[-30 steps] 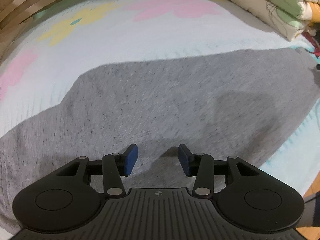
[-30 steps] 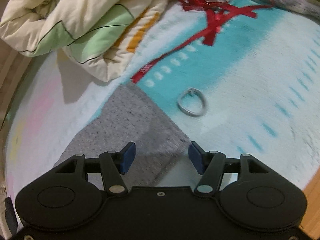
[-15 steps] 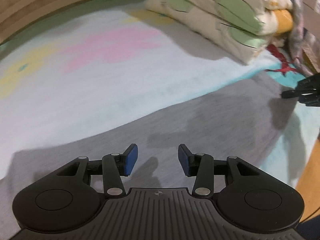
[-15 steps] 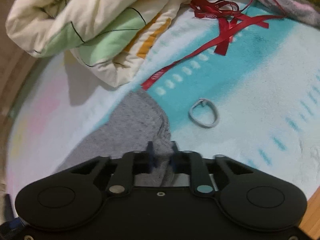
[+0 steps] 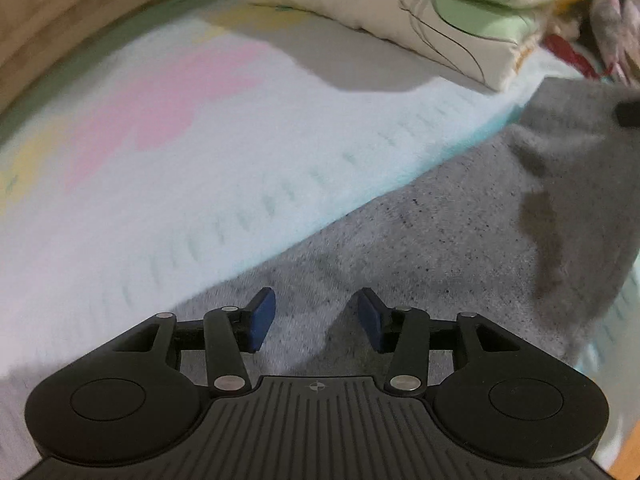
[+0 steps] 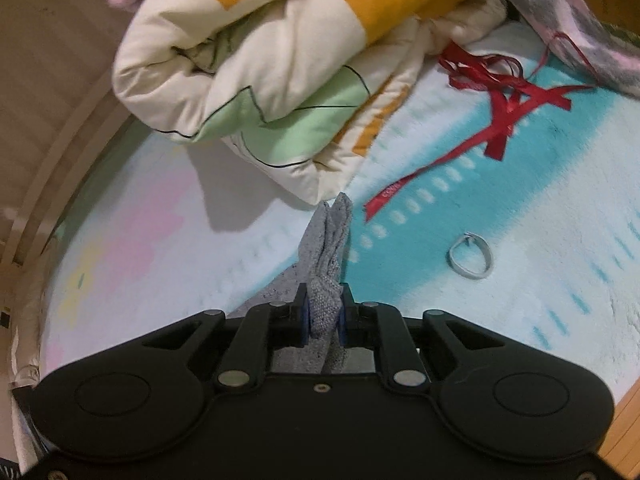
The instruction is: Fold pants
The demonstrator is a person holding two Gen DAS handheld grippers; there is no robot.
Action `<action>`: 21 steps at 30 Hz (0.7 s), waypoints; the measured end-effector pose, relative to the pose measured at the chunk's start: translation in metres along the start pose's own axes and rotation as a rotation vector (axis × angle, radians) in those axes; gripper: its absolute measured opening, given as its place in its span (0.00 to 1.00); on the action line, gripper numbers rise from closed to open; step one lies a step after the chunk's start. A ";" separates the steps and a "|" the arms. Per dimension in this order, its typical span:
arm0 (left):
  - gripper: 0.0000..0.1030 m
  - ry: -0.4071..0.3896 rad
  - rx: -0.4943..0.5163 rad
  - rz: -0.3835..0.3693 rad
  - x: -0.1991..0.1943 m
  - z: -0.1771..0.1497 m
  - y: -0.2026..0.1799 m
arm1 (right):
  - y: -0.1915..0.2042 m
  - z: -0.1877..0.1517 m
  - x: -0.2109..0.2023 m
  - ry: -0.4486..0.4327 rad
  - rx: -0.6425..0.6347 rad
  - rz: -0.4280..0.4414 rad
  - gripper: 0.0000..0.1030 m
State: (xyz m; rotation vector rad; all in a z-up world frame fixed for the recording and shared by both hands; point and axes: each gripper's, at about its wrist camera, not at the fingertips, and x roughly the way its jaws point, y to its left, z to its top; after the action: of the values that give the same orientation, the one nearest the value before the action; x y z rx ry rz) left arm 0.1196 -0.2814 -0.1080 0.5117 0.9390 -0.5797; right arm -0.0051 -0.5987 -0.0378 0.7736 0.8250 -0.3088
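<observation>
My right gripper (image 6: 323, 320) is clamped on a bunched corner of the grey heathered knit pants (image 5: 440, 248), lifting it so that end can fold over. The rest of the pants lies flat on the pale fleece blanket with pink and yellow flowers (image 5: 200, 152). My left gripper (image 5: 316, 316) hovers above the cloth, jaws apart and empty, near the far edge, probably seeking a second corner.

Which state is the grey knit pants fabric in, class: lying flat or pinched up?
Pinched up at one corner: the right gripper is shut on a bunched fold of the grey knit pants; the rest lies flat on the bed under the open left gripper.
</observation>
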 end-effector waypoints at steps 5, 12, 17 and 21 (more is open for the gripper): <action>0.43 -0.018 -0.086 -0.014 -0.017 -0.004 0.022 | 0.015 -0.001 -0.001 0.003 -0.045 -0.023 0.20; 0.44 0.032 -0.052 0.015 -0.001 -0.024 0.033 | 0.054 -0.005 -0.016 -0.029 -0.141 -0.005 0.20; 0.42 0.036 -0.131 -0.047 -0.019 -0.029 0.067 | 0.109 -0.021 -0.039 -0.059 -0.258 0.066 0.20; 0.42 -0.004 -0.231 -0.027 -0.052 -0.058 0.123 | 0.159 -0.043 -0.047 -0.052 -0.366 0.143 0.20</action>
State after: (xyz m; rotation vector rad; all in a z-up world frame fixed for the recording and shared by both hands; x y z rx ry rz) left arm 0.1425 -0.1415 -0.0732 0.2908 0.9960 -0.4886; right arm 0.0250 -0.4595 0.0579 0.4756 0.7452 -0.0461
